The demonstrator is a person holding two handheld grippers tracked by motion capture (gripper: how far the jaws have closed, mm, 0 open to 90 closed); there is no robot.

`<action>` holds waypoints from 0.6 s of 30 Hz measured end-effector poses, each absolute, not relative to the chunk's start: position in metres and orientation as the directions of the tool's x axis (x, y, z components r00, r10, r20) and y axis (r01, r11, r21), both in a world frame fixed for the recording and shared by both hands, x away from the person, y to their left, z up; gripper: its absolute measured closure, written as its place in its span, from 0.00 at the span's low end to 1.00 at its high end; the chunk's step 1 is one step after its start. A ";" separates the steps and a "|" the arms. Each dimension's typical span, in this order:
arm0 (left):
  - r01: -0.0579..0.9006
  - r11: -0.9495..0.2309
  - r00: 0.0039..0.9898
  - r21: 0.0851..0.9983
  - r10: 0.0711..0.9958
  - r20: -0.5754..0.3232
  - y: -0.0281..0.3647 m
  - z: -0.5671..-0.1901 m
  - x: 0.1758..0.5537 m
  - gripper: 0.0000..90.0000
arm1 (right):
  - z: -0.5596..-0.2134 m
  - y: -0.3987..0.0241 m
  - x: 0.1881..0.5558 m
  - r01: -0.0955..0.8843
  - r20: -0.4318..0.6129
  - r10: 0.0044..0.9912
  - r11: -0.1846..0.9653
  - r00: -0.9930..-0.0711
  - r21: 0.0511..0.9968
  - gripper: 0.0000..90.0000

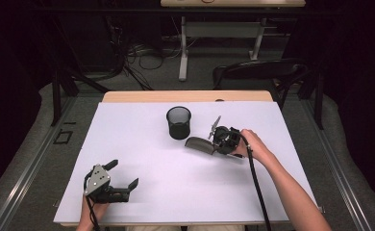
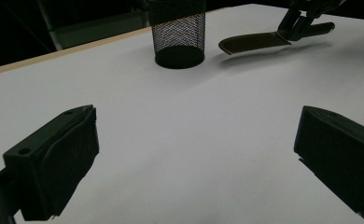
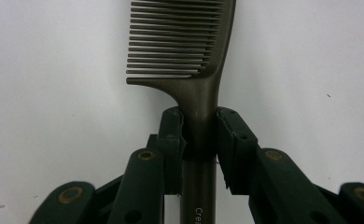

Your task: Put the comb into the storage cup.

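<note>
A dark comb [image 3: 189, 51] with a long handle sits between the jaws of my right gripper [image 3: 199, 133], whose pads press on the handle just behind the teeth. From above, the comb [image 1: 199, 145] hangs a little over the white sheet, just right of a black mesh cup [image 1: 179, 122], with the right gripper [image 1: 216, 145] behind it in a hand. The left gripper view shows the comb [image 2: 252, 43] raised over its shadow beside the cup [image 2: 178, 32]. My left gripper [image 1: 124, 174] rests near the front left, jaws wide apart with nothing between them [image 2: 194, 163].
A white sheet [image 1: 142, 159] covers the wooden table [image 1: 128, 96]. A dark chair [image 1: 257, 70] stands behind the far right edge. Table legs and cables crowd the floor beyond.
</note>
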State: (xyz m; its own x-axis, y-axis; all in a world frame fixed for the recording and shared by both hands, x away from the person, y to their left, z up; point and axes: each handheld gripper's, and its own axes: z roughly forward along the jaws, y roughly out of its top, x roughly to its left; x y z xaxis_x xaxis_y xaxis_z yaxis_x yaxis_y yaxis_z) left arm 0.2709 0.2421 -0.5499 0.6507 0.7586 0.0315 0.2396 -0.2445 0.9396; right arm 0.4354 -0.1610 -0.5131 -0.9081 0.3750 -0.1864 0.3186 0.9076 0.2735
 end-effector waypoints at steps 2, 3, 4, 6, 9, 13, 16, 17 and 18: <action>0.239 -0.245 0.651 0.940 0.759 0.032 0.242 -0.550 0.271 0.00 | -0.510 -0.162 0.434 0.330 -0.177 0.378 0.910 -0.909 0.250 0.81; 0.239 -0.245 0.650 0.940 0.759 0.032 0.242 -0.550 0.271 0.00 | -0.511 -0.163 0.433 0.331 -0.179 0.387 0.902 -0.905 0.279 0.81; 0.238 -0.244 0.650 0.940 0.759 0.032 0.242 -0.550 0.271 0.00 | -0.510 -0.163 0.433 0.334 -0.174 0.387 0.903 -0.905 0.270 0.81; 0.239 -0.244 0.650 0.940 0.759 0.032 0.242 -0.550 0.271 0.00 | -0.509 -0.165 0.432 0.327 -0.178 0.387 0.899 -0.905 0.292 0.81; 0.238 -0.244 0.650 0.940 0.759 0.033 0.242 -0.550 0.271 0.00 | -0.508 -0.167 0.430 0.326 -0.174 0.391 0.893 -0.904 0.312 0.81; 0.237 -0.246 0.650 0.940 0.760 0.035 0.242 -0.549 0.271 0.00 | -0.505 -0.171 0.427 0.329 -0.175 0.397 0.888 -0.901 0.321 0.81; 0.232 -0.243 0.650 0.942 0.759 0.036 0.242 -0.549 0.270 0.00 | -0.502 -0.174 0.425 0.331 -0.177 0.407 0.879 -0.896 0.345 0.81; 0.229 -0.245 0.650 0.942 0.759 0.039 0.242 -0.548 0.269 0.00 | -0.501 -0.175 0.424 0.336 -0.174 0.413 0.874 -0.894 0.351 0.81; 0.228 -0.242 0.650 0.943 0.759 0.038 0.242 -0.548 0.270 0.00 | -0.501 -0.177 0.424 0.339 -0.170 0.420 0.868 -0.892 0.363 0.81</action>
